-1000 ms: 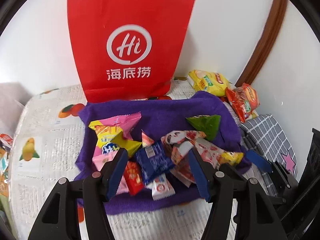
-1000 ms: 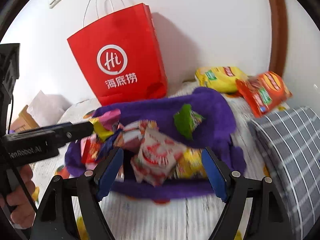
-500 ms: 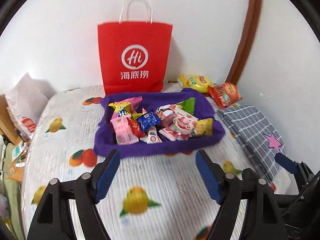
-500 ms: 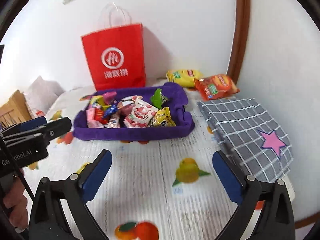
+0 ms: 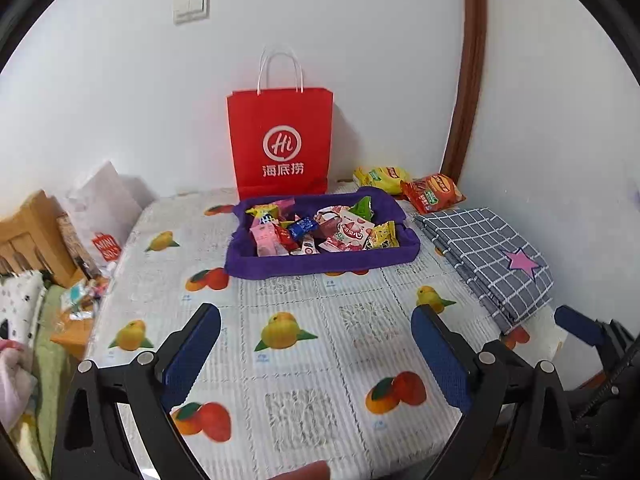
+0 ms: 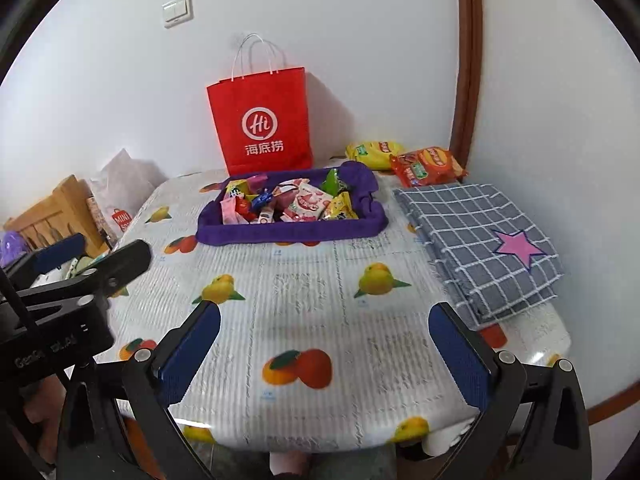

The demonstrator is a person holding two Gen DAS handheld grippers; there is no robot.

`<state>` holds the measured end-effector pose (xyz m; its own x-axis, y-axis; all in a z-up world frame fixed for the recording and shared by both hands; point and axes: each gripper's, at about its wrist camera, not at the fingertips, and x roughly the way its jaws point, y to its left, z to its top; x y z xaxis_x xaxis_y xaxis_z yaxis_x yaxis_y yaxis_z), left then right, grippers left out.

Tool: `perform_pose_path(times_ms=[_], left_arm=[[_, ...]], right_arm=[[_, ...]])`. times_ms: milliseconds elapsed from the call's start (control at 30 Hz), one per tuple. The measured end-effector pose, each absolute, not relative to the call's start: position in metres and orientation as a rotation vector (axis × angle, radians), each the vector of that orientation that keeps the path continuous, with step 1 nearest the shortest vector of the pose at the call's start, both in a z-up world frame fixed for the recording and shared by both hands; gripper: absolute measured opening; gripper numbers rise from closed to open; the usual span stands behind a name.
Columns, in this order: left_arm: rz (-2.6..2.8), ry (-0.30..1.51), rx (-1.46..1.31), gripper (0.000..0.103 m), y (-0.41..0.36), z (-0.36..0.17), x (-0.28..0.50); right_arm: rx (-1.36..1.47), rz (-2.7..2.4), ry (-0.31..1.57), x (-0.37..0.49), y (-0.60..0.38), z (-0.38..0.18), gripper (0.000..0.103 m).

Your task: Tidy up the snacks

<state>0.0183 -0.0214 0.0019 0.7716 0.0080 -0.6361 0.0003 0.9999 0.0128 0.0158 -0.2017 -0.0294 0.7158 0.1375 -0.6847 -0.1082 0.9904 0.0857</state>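
A purple fabric tray (image 5: pixel 320 263) (image 6: pixel 288 234) sits at the far middle of the table, filled with several small snack packets (image 5: pixel 344 232) (image 6: pixel 308 204). A yellow chip bag (image 5: pixel 380 178) (image 6: pixel 372 152) and an orange chip bag (image 5: pixel 434 194) (image 6: pixel 426 166) lie behind it to the right, outside the tray. My left gripper (image 5: pixel 316 354) is open and empty, hovering over the near part of the table. My right gripper (image 6: pixel 324 354) is open and empty near the table's front edge. The left gripper also shows at the left of the right wrist view (image 6: pixel 80 264).
A red paper bag (image 5: pixel 280 148) (image 6: pixel 262 124) stands against the wall behind the tray. A folded grey checked cloth with a pink star (image 5: pixel 492 258) (image 6: pixel 480 236) lies at the right. The fruit-print tablecloth (image 5: pixel 320 320) covers the table. Clutter and a wooden piece (image 5: pixel 32 236) sit off the left.
Both grippers have pulled back and up from the tray, which now looks small and far. Both stay open and empty. More of the table's near part is in view.
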Motion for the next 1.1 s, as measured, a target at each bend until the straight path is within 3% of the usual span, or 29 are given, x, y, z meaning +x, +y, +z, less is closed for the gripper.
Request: perform_pose_path(times_ms=[1100], left_arm=[[-0.008,0.691,-0.056,0.097,-0.031,0.001,-0.026]], right_arm=[[0.024,0.049,0.707,-0.027,-0.222,-0.009,0.103]])
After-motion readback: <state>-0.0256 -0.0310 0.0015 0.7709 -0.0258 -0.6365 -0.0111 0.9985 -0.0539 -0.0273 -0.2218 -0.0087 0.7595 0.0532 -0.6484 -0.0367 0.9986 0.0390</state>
